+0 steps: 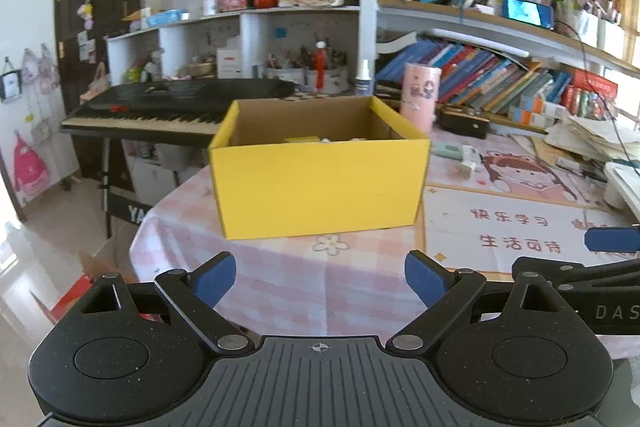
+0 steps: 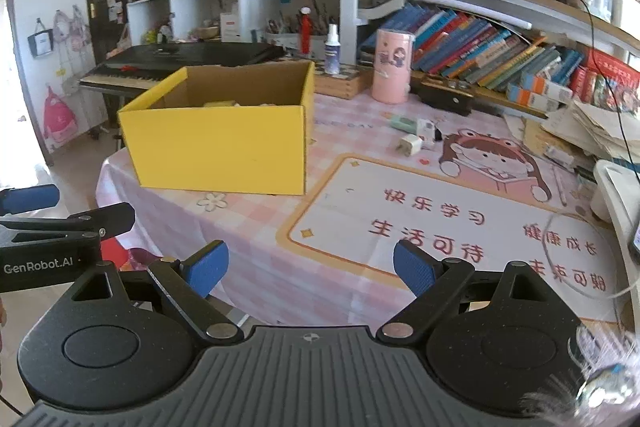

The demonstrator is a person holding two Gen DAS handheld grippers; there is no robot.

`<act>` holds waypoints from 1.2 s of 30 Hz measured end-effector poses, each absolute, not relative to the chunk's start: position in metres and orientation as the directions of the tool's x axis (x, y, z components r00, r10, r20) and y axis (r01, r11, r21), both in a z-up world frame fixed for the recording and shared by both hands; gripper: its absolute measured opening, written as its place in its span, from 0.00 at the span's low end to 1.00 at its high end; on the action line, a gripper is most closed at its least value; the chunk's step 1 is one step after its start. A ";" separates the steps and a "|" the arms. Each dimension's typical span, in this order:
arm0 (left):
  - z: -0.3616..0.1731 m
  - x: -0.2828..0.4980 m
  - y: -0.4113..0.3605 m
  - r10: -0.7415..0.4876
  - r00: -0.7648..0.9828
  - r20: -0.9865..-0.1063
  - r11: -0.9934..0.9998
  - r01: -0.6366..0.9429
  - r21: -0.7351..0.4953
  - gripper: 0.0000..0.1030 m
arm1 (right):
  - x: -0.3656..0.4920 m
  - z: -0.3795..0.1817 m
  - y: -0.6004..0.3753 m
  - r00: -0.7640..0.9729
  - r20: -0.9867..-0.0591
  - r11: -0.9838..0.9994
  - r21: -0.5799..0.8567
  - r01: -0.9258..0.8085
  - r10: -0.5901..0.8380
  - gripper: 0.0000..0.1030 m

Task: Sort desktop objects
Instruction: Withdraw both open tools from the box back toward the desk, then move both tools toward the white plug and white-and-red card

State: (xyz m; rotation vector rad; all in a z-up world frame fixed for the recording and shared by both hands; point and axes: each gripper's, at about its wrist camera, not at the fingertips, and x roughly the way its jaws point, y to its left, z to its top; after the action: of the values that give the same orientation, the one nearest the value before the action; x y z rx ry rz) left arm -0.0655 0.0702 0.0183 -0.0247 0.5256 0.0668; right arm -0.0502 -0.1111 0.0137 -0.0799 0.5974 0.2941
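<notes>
- Left gripper (image 1: 320,277): jaws spread wide, nothing between the blue pads, hovering over the near edge of the tabletop, facing the yellow cardboard box (image 1: 320,183).
- Right gripper (image 2: 311,269): also wide apart and empty, over the near edge, just right of the left one; each shows at the side of the other's view.
- Box sits toward the left edge of the round tabletop (image 2: 248,259) on the pink checked cloth, open top. A few pale items already lie inside; only their tops show, can't tell what they are.
- Loose items left: white charger plug (image 2: 409,144), mint-green small case (image 2: 402,123) and a white tag-like piece (image 2: 426,129), clustered near the middle-back of the tabletop, right of the box, just above the cartoon girl on the desk mat (image 2: 440,223). Plug and white piece look close to touching; can't confirm.
- Pink cylindrical canister (image 2: 390,66) stands upright at the back edge by the bookshelf; unclear if it counts for sorting.
- Judged step: reach for the next loose item; right gripper is the nearer one.
- Doing it well: take the plug first, since it's nearest; come in low with jaws wide, pads across its flat sides, not over the prongs.
- Approach from the front so the neighbours don't get shoved.
- Lift clear of the box's right wall before dropping in.
- Risk: small slick plug may slip or twist if pinched at a corner.
</notes>
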 end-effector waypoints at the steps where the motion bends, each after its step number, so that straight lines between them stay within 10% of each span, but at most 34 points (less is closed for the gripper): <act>1: 0.018 -0.064 0.068 0.050 0.863 -0.503 0.998 -0.062 -0.008 0.91 | -0.050 0.013 -0.113 0.787 -0.567 0.957 0.010 -0.290 0.244 0.87; 36: 0.004 0.054 -0.048 -0.121 0.808 -0.577 0.990 0.141 -0.009 0.91 | 0.059 0.004 -0.227 0.754 -0.645 0.988 0.013 -0.152 0.125 0.86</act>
State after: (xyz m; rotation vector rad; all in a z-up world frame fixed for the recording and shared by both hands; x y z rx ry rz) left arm 0.0543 -0.0481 0.0040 0.0344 0.6148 -0.1400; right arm 0.0591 -0.2269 0.0042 -0.0408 0.7007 0.1514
